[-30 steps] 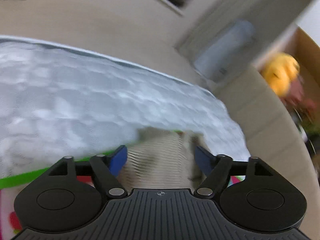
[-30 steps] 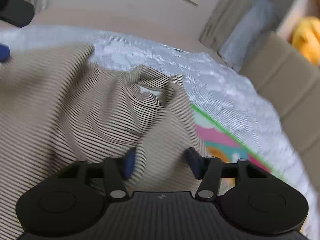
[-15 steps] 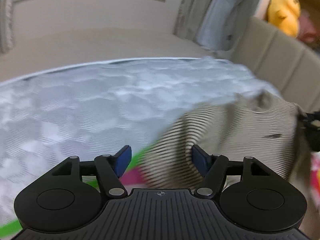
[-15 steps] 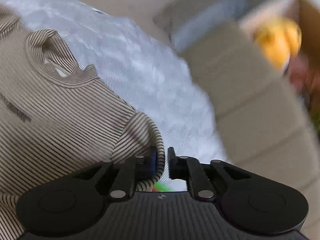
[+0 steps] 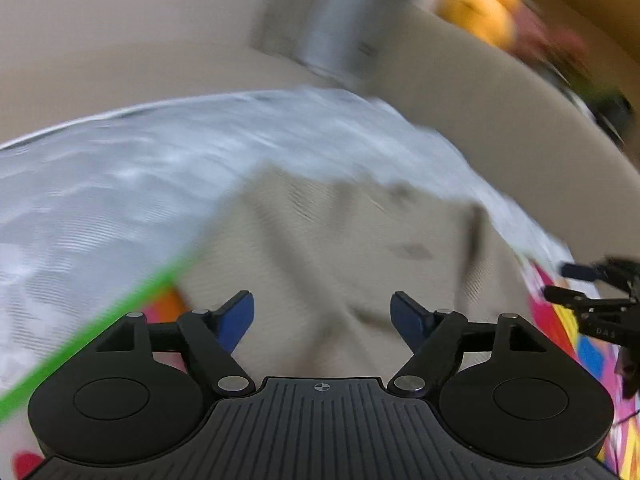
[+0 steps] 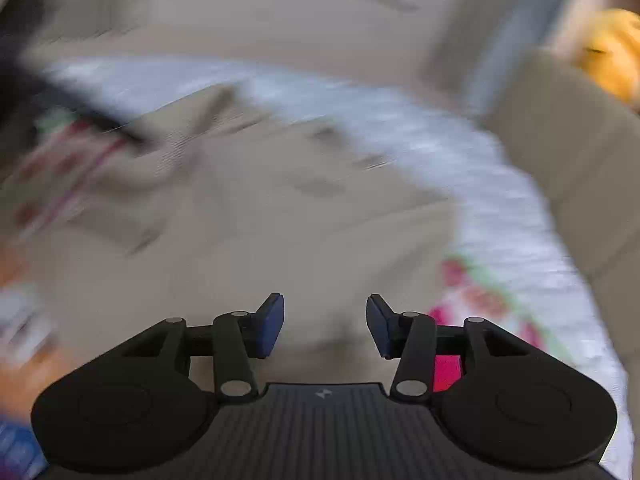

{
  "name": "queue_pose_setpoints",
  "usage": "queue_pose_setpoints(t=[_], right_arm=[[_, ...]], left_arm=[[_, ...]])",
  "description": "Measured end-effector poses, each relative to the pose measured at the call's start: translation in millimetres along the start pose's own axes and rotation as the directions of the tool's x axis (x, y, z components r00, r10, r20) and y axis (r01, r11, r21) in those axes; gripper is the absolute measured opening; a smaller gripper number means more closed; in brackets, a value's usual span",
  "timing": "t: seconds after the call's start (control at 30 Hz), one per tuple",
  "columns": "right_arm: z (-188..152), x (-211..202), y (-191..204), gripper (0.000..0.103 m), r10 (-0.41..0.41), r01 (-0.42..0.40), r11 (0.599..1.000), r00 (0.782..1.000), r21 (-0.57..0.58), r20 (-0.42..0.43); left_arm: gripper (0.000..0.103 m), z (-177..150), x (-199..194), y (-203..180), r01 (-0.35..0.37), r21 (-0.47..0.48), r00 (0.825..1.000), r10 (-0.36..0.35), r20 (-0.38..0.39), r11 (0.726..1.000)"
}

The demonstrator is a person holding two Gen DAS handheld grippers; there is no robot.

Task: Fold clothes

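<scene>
A beige striped shirt [image 5: 340, 248] lies spread on a colourful play mat [image 5: 560, 320] over a pale quilted bed cover [image 5: 100, 200]. It also shows in the right wrist view [image 6: 280, 216], blurred by motion. My left gripper [image 5: 322, 314] is open and empty just above the shirt's near part. My right gripper [image 6: 325, 320] is open and empty above the shirt's near edge. It also shows at the right edge of the left wrist view [image 5: 596, 292].
A beige padded headboard [image 5: 500, 120] runs along the far right of the bed. A yellow plush toy [image 5: 480, 4] sits on a shelf behind it. The mat's green border [image 5: 100, 332] crosses the left side.
My right gripper, shut on the shirt's sleeve edge half a second ago, has opened and let it go. The shirt now lies flat. Both views have swung and are blurred.
</scene>
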State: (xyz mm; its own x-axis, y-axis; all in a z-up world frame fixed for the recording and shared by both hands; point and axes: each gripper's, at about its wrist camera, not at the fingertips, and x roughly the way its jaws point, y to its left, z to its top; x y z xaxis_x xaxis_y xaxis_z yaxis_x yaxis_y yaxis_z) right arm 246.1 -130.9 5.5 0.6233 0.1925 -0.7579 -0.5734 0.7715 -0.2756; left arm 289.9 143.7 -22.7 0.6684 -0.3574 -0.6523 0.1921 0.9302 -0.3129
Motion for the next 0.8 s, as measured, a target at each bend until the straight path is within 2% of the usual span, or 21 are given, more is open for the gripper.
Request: queue_pose_setpoints(t=[0.07, 0.2, 0.33, 0.4, 0.43, 0.47, 0.5, 0.53, 0.6, 0.63, 0.7, 0.77, 0.8], right_arm=[[-1, -7, 17, 0.043, -0.013, 0.014, 0.999, 1.000, -0.038, 0.009], [5, -14, 39, 0.043, -0.041, 0.043, 0.997, 0.999, -0.068, 0.036], [13, 3, 61, 0.056, -0.025, 0.029, 0.992, 0.999, -0.121, 0.035], [10, 20, 73, 0.056, -0.050, 0.051, 0.985, 0.999, -0.162, 0.015], [7, 32, 76, 0.052, -0.072, 0.070, 0.980, 0.997, -0.185, -0.001], [4, 43, 80, 0.042, -0.094, 0.089, 0.974, 0.995, -0.207, -0.015], [1, 54, 83, 0.019, -0.116, 0.106, 0.968, 0.993, -0.229, -0.029], [1, 56, 77, 0.009, -0.129, 0.119, 0.964, 0.991, -0.240, -0.028], [9, 47, 49, 0.009, -0.215, 0.209, 0.955, 0.977, -0.211, -0.007], [16, 38, 23, 0.009, -0.281, 0.278, 0.944, 0.960, -0.179, 0.009], [32, 20, -29, 0.009, -0.411, 0.412, 0.904, 0.911, -0.110, 0.033], [50, -5, -90, 0.009, -0.521, 0.519, 0.854, 0.853, 0.037, 0.038], [61, -19, -111, 0.009, -0.540, 0.533, 0.839, 0.840, 0.109, 0.047]], left_arm=[[0.079, -9, -1, -14, -0.013, 0.054, 1.000, 0.014, -0.022, 0.998], [0.071, -18, 0, -18, -0.013, 0.023, 0.999, 0.014, -0.041, 1.000], [0.067, -21, -10, -22, 0.002, 0.043, 1.000, -0.001, -0.023, 0.999], [0.068, -18, -10, -15, -0.005, 0.016, 1.000, 0.005, 0.009, 1.000], [0.069, -16, -10, -11, -0.012, -0.008, 1.000, 0.013, 0.023, 1.000], [0.069, -14, -10, -6, -0.020, -0.029, 0.999, 0.021, 0.034, 0.999], [0.069, -13, -9, -3, -0.029, -0.044, 0.999, 0.031, 0.037, 0.999], [0.069, -13, -8, 1, -0.037, -0.057, 0.999, 0.039, 0.038, 0.998], [0.071, -15, -7, 6, -0.046, -0.069, 0.998, 0.048, 0.029, 0.997], [0.073, -15, -6, 9, -0.049, -0.076, 0.998, 0.051, 0.026, 0.996], [0.075, -13, -6, 15, -0.055, -0.098, 0.998, 0.058, 0.029, 0.994], [0.076, -10, -5, 19, -0.062, -0.123, 0.997, 0.067, 0.036, 0.990], [0.077, -9, -5, 20, -0.062, -0.135, 0.997, 0.068, 0.040, 0.989]])
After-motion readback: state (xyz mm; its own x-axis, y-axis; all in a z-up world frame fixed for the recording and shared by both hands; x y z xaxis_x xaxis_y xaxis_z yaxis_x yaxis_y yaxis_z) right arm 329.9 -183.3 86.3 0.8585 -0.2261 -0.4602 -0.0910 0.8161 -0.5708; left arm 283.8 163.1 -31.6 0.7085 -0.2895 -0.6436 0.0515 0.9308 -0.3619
